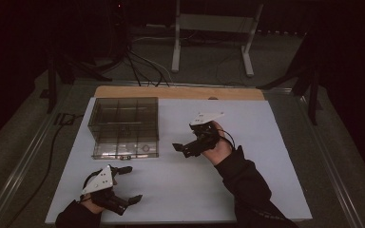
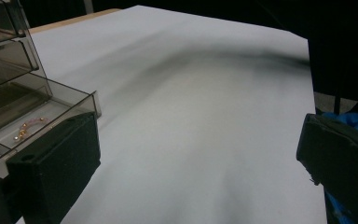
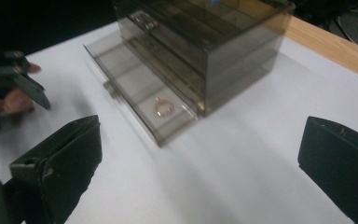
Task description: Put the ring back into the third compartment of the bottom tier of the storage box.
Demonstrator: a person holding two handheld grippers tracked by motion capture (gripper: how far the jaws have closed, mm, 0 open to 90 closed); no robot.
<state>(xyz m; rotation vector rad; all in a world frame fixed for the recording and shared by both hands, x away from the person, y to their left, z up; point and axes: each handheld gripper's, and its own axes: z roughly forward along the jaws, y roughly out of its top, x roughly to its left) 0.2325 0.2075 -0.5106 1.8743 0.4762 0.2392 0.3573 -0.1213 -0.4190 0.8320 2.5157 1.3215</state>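
Observation:
A smoky clear drawer box (image 1: 123, 124) stands on the white table sheet (image 1: 247, 142). Its bottom drawer (image 3: 135, 88) is pulled out a little. A small pinkish-gold chain (image 3: 164, 107) lies in the drawer's corner compartment, and the chain (image 2: 28, 127) also shows in the left gripper view. My left gripper (image 1: 132, 184) is open just in front of the box, with nothing between its jaws. To the right of the drawer my right gripper (image 1: 183, 142) is open and empty, pointing at the drawer front. The left gripper (image 3: 14, 79) and its hand appear at the left edge of the right gripper view.
A wooden board edge (image 1: 180, 91) runs behind the sheet. Beyond the table are cables (image 1: 142, 66) and a white stand (image 1: 211, 35) on the floor. Bare white sheet lies to the right of the box and along the front edge.

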